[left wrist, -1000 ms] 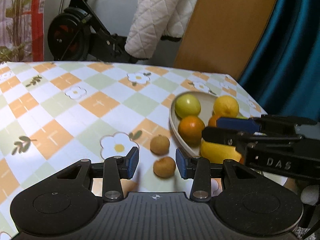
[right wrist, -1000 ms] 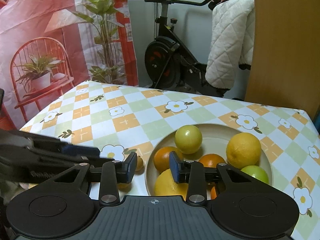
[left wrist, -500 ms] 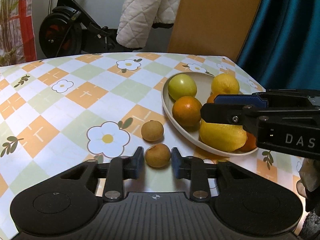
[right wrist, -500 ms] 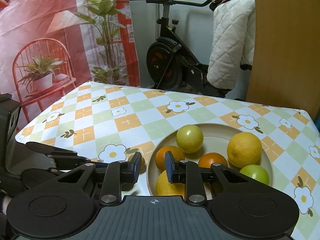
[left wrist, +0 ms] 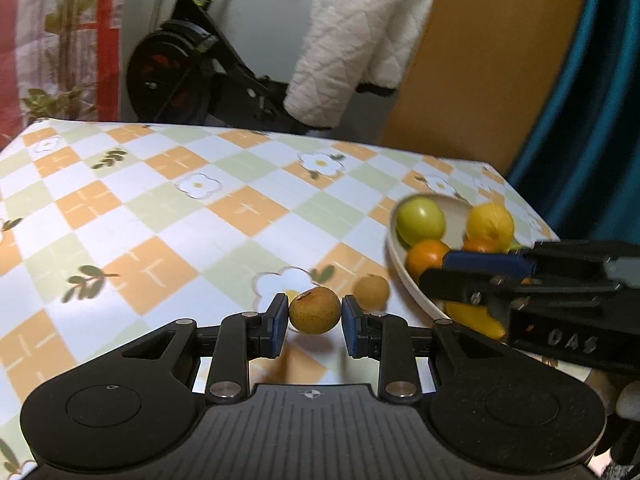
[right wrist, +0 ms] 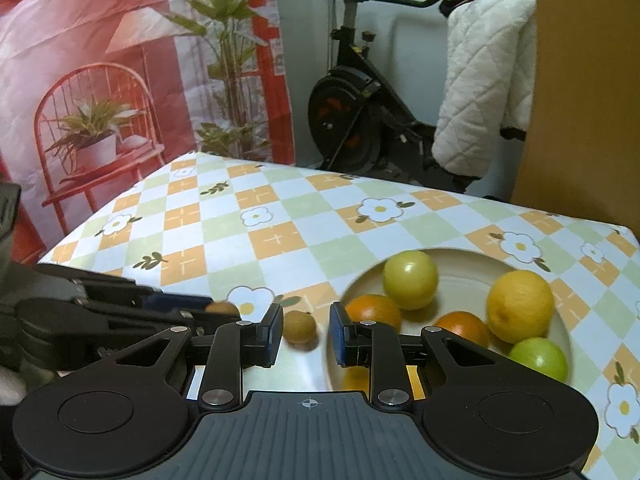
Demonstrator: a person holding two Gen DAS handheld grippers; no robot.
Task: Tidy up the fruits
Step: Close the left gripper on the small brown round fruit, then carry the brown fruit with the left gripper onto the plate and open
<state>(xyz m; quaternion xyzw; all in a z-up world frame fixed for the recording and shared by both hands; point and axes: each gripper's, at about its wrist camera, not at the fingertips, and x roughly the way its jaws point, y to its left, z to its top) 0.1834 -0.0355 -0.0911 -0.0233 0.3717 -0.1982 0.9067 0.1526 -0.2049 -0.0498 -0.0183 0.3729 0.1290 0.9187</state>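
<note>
My left gripper (left wrist: 314, 318) is shut on a small brown fruit (left wrist: 315, 310) and holds it above the tablecloth. A second small brown fruit (left wrist: 371, 291) lies on the cloth beside the cream plate (left wrist: 400, 270). The plate holds a green apple (left wrist: 421, 220), oranges, a yellow citrus (left wrist: 490, 225) and a lemon. In the right wrist view my right gripper (right wrist: 306, 334) is open and empty, with its pads on either side of the lying brown fruit (right wrist: 301, 327), left of the plate (right wrist: 464, 258). The left gripper's fingers (right wrist: 120, 306) come in from the left with the held fruit (right wrist: 223, 308).
The table has a checked flower cloth (left wrist: 168, 216). An exercise bike (right wrist: 352, 120) with a white quilted cover stands behind it. A wooden panel (left wrist: 480, 60) and a teal curtain are at the right, close to the table's far right corner.
My left gripper has closed on the nearer brown fruit and lifted it off the cloth. My right gripper has shifted left from over the plate to the other brown fruit.
</note>
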